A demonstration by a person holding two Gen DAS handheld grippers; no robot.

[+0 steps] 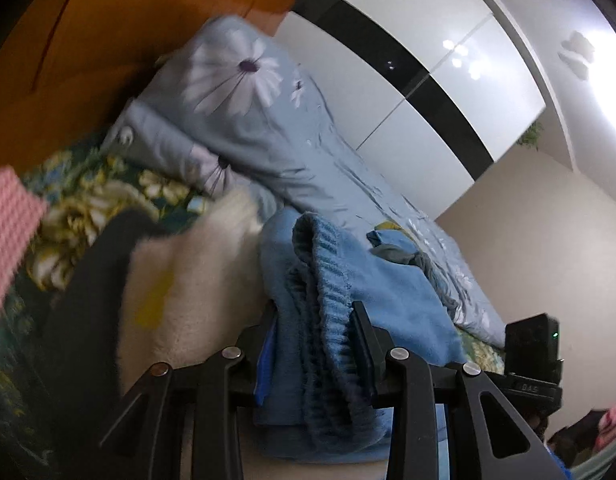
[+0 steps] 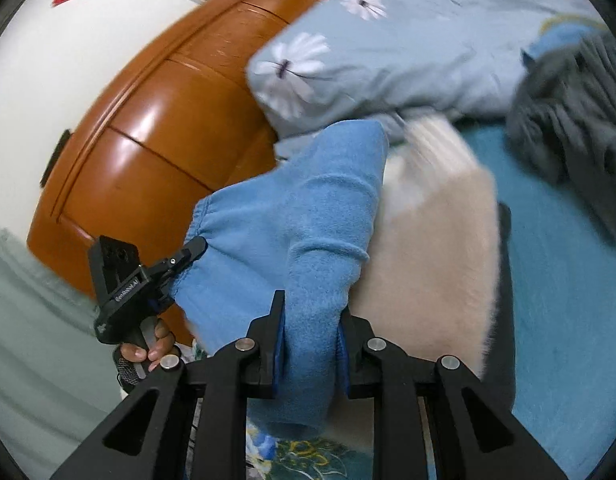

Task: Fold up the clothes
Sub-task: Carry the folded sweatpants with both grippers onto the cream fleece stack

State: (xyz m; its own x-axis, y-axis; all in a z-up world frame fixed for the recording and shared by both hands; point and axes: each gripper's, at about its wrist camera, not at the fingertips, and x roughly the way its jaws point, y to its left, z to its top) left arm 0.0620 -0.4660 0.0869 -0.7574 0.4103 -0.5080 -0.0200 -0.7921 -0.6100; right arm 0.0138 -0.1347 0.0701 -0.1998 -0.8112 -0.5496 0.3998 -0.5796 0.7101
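Observation:
A blue fleece garment (image 1: 387,292) with a ribbed cuff hangs bunched between both grippers above the bed. My left gripper (image 1: 313,312) is shut on its ribbed edge. My right gripper (image 2: 311,312) is shut on another fold of the same blue garment (image 2: 300,216). The left gripper (image 2: 188,256) also shows in the right wrist view, pinching the garment's hem at the left. A cream fuzzy garment (image 2: 427,248) lies under the blue one, on a black piece (image 1: 84,300).
A light blue floral quilt (image 1: 260,128) is piled against the orange wooden headboard (image 2: 148,128). A grey knit garment (image 2: 575,120) lies on the teal sheet (image 2: 563,320). A pink checked cloth (image 1: 8,216) is at the left. White wardrobe doors (image 1: 427,80) stand behind.

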